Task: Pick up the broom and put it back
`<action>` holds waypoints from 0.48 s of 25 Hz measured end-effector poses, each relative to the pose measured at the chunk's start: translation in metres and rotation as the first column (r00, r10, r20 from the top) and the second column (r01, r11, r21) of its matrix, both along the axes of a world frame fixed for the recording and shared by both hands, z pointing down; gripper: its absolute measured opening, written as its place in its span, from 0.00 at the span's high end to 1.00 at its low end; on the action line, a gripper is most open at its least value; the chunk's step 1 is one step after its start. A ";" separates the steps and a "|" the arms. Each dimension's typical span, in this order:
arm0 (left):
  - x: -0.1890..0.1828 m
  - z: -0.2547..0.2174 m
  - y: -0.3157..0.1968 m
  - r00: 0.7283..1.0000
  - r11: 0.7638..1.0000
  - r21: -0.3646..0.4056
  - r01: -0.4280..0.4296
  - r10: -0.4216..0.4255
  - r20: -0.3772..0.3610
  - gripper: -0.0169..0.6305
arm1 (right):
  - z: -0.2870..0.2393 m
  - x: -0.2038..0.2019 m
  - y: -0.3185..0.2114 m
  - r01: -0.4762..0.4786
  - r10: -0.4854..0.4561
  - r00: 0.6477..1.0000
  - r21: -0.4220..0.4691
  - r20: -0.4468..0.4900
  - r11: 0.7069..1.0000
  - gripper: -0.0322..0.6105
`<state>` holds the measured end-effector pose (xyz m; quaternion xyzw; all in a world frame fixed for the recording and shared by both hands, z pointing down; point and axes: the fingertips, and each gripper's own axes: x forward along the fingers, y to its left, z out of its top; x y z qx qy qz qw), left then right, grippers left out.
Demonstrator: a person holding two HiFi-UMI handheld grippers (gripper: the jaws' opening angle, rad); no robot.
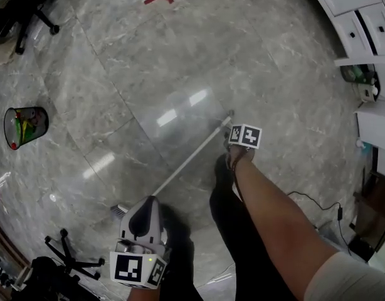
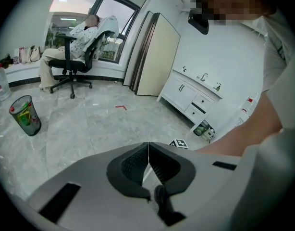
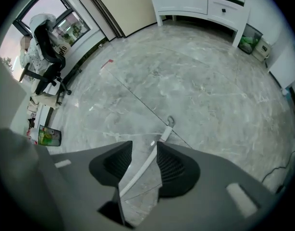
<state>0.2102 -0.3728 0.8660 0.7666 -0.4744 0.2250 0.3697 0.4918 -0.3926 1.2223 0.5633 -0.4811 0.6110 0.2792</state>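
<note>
- Grey marbled floor (image 1: pixel 180 55) lies under both claws, glossy and streaked with window glare.
- Closest in, the right gripper (image 3: pixel 144 146) points steeply down with its jaws wide apart. The broom (image 1: pixel 186 162) has its white handle showing in the gap between them, and neither pad presses on it.
- That handle's long axis runs along the slot and leans a little toward the left jaw, so closing the jaws would squeeze it across its width. Its hanging loop (image 3: pixel 170 121) sits just past the jaw tips.
- How high the pads stand above the handle cannot be told. My judgement is that this claw has to sink further before it closes.
- The right claw is the nearer one to the handle's loop end.
- The left gripper (image 2: pixel 148 148) has its jaws pressed together with nothing between them. In the head view it hangs over the brush end (image 1: pixel 119 211), with the handle running away from it toward the right claw.
- Both marker cubes (image 1: pixel 244 135) carry black-and-white square patterns and no words.
- Further off beyond the left claw stand a bin (image 2: pixel 26 115) with colourful print too small to read, a red angle mark (image 2: pixel 121 107) on the floor, and white cabinets (image 2: pixel 190 97). No brand name is legible anywhere.
</note>
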 end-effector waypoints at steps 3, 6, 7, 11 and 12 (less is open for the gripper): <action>-0.003 0.039 0.008 1.000 1.000 -0.023 -0.007 0.007 0.012 0.96 | 0.055 0.011 0.007 0.005 -0.005 1.000 -0.033 -0.005 0.999 0.70; -0.009 0.072 0.016 1.000 0.999 -0.047 -0.001 0.002 0.017 0.96 | 0.099 0.018 0.004 0.015 -0.016 1.000 -0.055 -0.017 0.998 0.70; -0.010 0.081 0.019 1.000 0.999 -0.052 0.000 0.001 0.019 0.96 | 0.113 0.020 0.004 0.013 -0.014 1.000 -0.061 -0.019 0.998 0.70; -0.013 0.107 0.023 1.000 0.998 -0.061 0.016 -0.015 0.023 0.96 | 0.160 0.023 0.006 0.017 -0.019 0.999 -0.088 -0.027 0.996 0.70; -0.013 0.110 0.023 1.000 0.998 -0.060 0.020 -0.019 0.022 0.96 | 0.169 0.025 0.006 0.006 -0.008 1.000 -0.091 -0.026 0.996 0.70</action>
